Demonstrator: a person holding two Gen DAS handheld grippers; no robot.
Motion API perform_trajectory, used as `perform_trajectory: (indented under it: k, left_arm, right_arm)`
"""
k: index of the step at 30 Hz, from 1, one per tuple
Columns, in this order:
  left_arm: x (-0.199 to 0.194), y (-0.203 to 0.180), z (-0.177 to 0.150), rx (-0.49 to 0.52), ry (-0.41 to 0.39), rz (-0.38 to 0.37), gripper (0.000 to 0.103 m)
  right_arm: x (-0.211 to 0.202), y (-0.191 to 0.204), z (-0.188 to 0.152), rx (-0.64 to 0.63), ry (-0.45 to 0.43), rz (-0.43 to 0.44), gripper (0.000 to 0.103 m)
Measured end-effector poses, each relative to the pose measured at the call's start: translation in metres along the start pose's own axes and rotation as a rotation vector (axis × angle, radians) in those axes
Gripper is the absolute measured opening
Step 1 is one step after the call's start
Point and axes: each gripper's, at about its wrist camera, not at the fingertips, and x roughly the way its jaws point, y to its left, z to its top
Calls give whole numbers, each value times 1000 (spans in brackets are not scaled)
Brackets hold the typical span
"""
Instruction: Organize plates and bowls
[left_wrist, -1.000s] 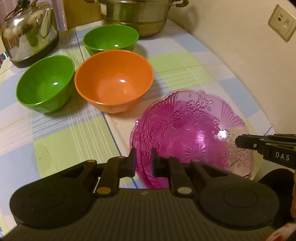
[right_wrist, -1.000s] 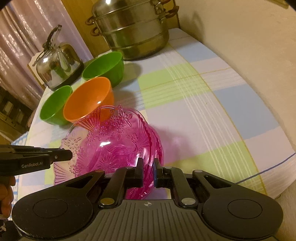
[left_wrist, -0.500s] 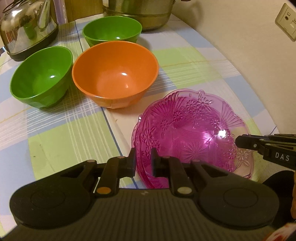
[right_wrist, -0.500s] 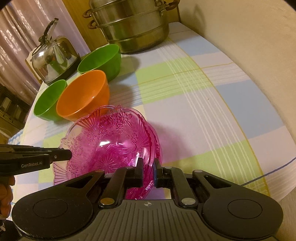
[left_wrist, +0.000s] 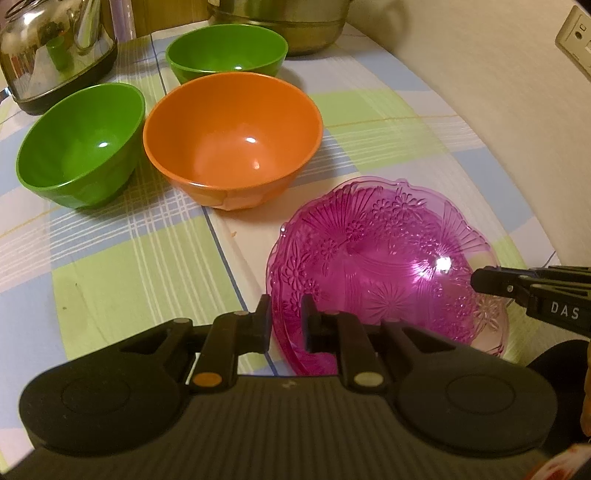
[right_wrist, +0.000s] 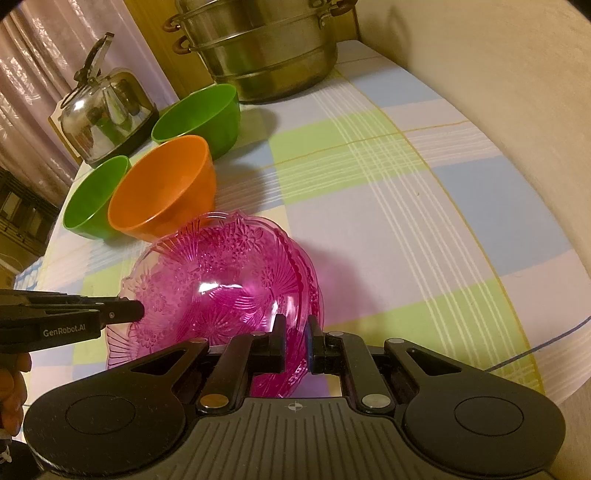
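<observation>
Table (right_wrist: 461, 206) in checked cloth, wall along its right edge. Orange plastic bowl (left_wrist: 232, 136) sits toward the far-left corner between two green bowls. Translucent pink pressed-pattern plates (left_wrist: 380, 266), stacked, lie near the front edge. Left gripper (left_wrist: 284, 325) and right gripper (right_wrist: 295, 339) each pinch opposite rims; bowls lie beyond, nearer the left hand.

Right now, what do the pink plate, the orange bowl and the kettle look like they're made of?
Pink plate: see-through pressed plastic or glass, glossy; embossed flowers show, and the cloth shows through its rim.
Orange bowl: opaque, probably melamine or plastic; smooth with soft highlights.
Kettle: polished metal, likely stainless steel; mirror reflections.
</observation>
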Motion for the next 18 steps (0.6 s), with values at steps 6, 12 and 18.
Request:
perform_trajectory:
  k: [6,12,18]
  left_arm:
    - [2,0,-1,-3,1,2,14]
    - [4,1,-1,-3,0,12,15]
    - [4,2,-4,-7,-8,10,14]
  right_arm:
    - [4,-1,-1,-2,5,3,10]
    - [3,-1,-1,4,-5,7,10]
    - [2,-3,-1,5,-9,1,10]
